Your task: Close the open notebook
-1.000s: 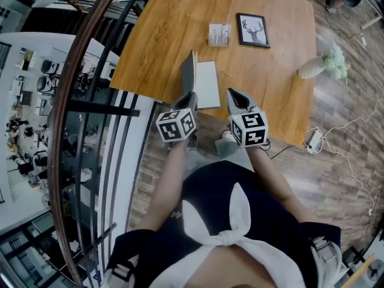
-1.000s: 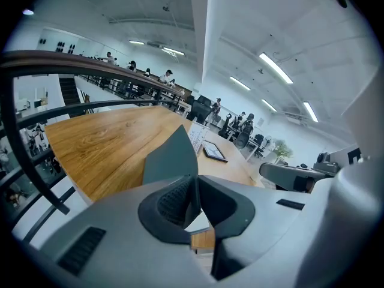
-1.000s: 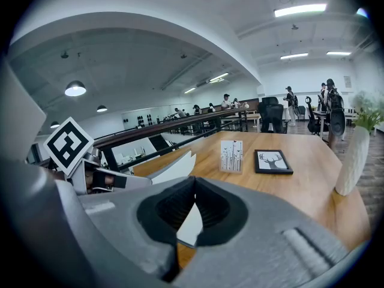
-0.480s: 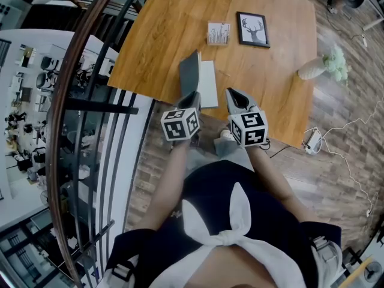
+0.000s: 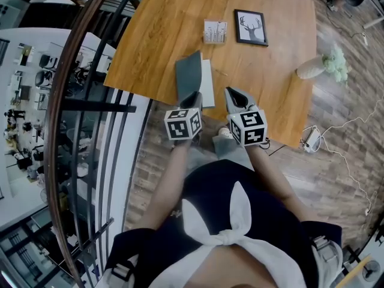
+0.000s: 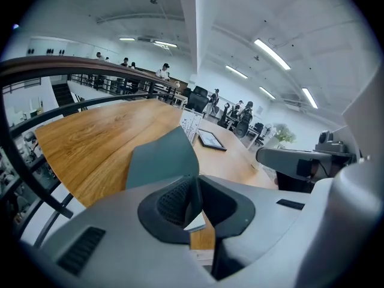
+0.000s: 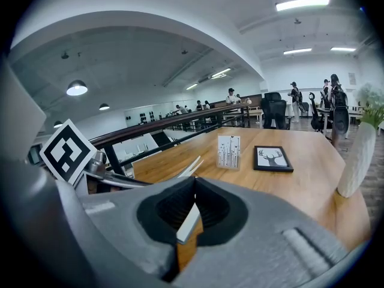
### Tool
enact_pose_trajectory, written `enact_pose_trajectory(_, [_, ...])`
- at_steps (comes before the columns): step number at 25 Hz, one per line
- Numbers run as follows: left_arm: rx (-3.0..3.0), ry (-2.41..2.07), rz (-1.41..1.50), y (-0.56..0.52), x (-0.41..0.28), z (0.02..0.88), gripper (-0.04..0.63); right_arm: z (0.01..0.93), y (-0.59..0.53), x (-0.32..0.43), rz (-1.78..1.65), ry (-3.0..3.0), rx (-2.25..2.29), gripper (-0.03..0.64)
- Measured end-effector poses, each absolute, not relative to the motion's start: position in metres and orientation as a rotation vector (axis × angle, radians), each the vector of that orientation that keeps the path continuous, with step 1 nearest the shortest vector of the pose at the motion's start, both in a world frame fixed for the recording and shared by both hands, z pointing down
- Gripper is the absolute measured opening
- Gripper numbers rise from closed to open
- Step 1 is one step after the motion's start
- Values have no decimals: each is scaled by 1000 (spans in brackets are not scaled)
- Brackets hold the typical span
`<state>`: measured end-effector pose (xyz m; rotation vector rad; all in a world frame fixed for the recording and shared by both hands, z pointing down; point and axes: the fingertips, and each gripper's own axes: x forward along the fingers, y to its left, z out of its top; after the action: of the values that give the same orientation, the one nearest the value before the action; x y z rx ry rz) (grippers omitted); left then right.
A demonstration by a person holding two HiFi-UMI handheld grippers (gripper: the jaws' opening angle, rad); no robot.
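The notebook (image 5: 195, 80) lies near the front edge of the wooden table (image 5: 162, 29). Its grey-green cover (image 5: 188, 75) leans over the white pages (image 5: 207, 83), of which only a strip shows. My left gripper (image 5: 192, 96) is shut on the cover's near edge. In the left gripper view the cover (image 6: 161, 159) rises straight out of the closed left gripper (image 6: 195, 188). My right gripper (image 5: 233, 96) hovers just right of the notebook with its jaws together and nothing held. In the right gripper view the right gripper (image 7: 193, 188) has the notebook's raised pages (image 7: 191, 165) ahead to its left.
A small printed card (image 5: 215, 32) and a framed deer picture (image 5: 251, 27) stand further back on the table. A white vase with green sprigs (image 5: 318, 66) is at the right edge. A dark railing (image 5: 90, 101) runs along the left, and a power strip (image 5: 311, 139) lies on the floor.
The cover has tipped from nearly upright to leaning over the white pages. My left gripper has moved a little right and down with it. The right gripper has stayed in place.
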<state>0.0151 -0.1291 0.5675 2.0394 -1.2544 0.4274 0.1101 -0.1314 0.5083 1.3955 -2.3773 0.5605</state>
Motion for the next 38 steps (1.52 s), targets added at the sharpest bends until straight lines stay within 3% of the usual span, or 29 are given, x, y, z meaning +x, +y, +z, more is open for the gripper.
enact_pose_trajectory(38, [1960, -1251, 635, -141, 66, 644, 60, 544, -157, 160, 613, -2367, 1323, -2])
